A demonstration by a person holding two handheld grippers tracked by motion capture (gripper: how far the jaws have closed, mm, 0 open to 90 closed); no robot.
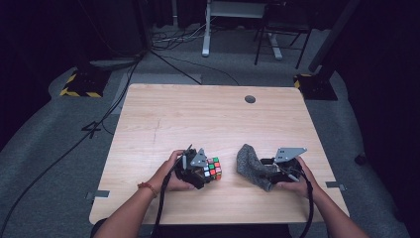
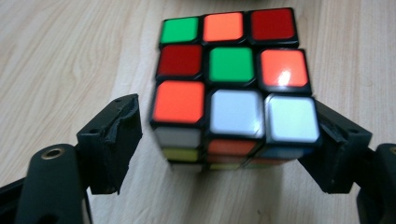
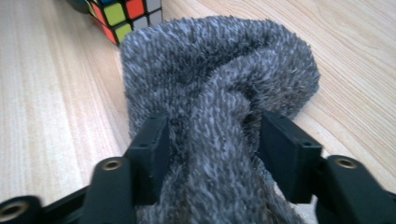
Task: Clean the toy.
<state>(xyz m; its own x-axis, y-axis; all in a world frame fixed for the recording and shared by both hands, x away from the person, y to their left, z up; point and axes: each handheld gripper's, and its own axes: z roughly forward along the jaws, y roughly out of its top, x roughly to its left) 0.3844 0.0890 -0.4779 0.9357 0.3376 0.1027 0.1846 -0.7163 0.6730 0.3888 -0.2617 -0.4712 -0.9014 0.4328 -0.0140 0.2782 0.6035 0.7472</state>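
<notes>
- Beside the cube [image 2: 231, 91], the left gripper [image 2: 219, 151] stands released, jaws apart from its sides.
- Right of the cube, the right gripper [image 3: 212, 154] straddles the grey cloth [image 3: 219, 79]; actual pad contact is hard to make out.

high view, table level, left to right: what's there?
Left hand → left gripper → puzzle cube → grey cloth → right gripper → right hand.
</notes>
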